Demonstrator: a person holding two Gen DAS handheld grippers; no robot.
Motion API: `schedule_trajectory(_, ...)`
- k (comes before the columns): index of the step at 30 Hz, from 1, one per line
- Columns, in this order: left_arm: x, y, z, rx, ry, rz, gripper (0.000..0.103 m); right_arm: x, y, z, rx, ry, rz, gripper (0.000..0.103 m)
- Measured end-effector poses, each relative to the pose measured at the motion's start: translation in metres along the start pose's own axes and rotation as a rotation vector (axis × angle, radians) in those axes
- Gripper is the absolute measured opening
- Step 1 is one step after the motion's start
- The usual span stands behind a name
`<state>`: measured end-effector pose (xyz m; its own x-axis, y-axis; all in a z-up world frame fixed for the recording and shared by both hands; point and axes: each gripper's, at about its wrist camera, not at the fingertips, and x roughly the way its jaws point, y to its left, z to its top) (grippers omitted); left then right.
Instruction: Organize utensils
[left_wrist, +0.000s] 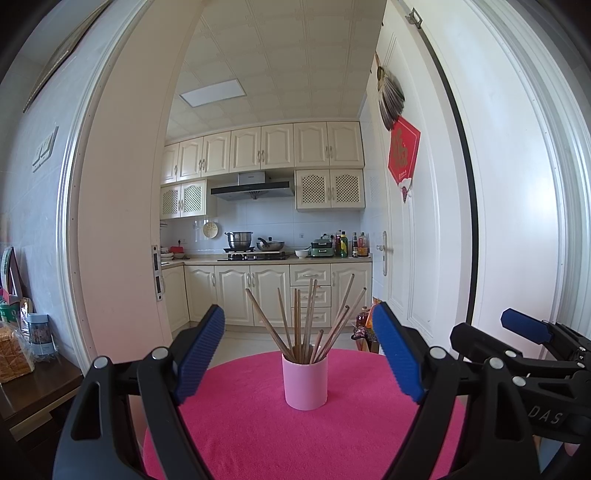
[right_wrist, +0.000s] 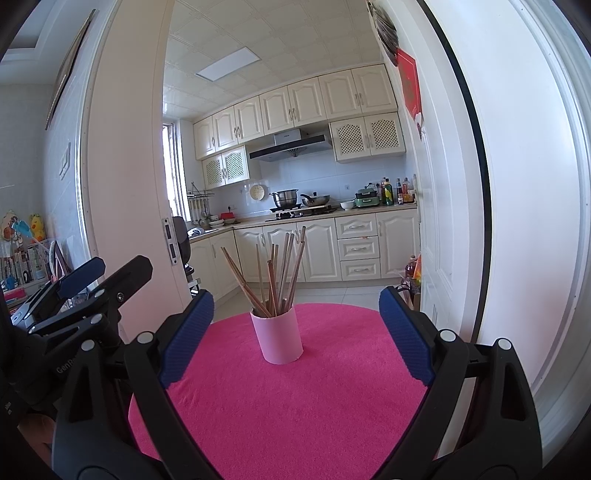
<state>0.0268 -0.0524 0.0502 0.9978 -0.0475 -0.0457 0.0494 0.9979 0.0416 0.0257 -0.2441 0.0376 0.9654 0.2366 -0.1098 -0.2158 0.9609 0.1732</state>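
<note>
A round table covered in a bright pink, fuzzy cloth is seen from both wrist views, and on it, toward the far middle, a pale pink cylindrical cup stands upright with a bundle of brown wooden chopsticks fanned out of its mouth. No loose utensil can be made out anywhere else on the cloth. The left gripper, with black arms and ribbed blue pads, is held level on the near side of the cup with its jaws spread wide and nothing between them; the cup is framed in the gap but not touched. The right gripper is likewise held wide open and empty, just beside the left one and well short of the cup. The task appears to be either at its outset or already finished, since all the chopsticks visible are gathered in the cup; which of the two cannot be told. If more is to be done, an approach toward the cup or the stick tops would be called for, with the jaws narrowed considerably for such thin sticks.
</note>
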Motion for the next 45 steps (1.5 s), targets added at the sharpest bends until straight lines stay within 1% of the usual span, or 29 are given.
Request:
schedule_trajectory(30,0.0003,0.0011,-0.0009,0.002,0.001,0.004,0.081,0.0032,0.0032,-0.0023,0.000,0.009,0.004,0.089)
schedule_trajectory(45,0.0001,0.0056,-0.0065,-0.001,0.010,0.008,0.081,0.0038,0.0038,-0.0054,0.000,0.017,0.008,0.089)
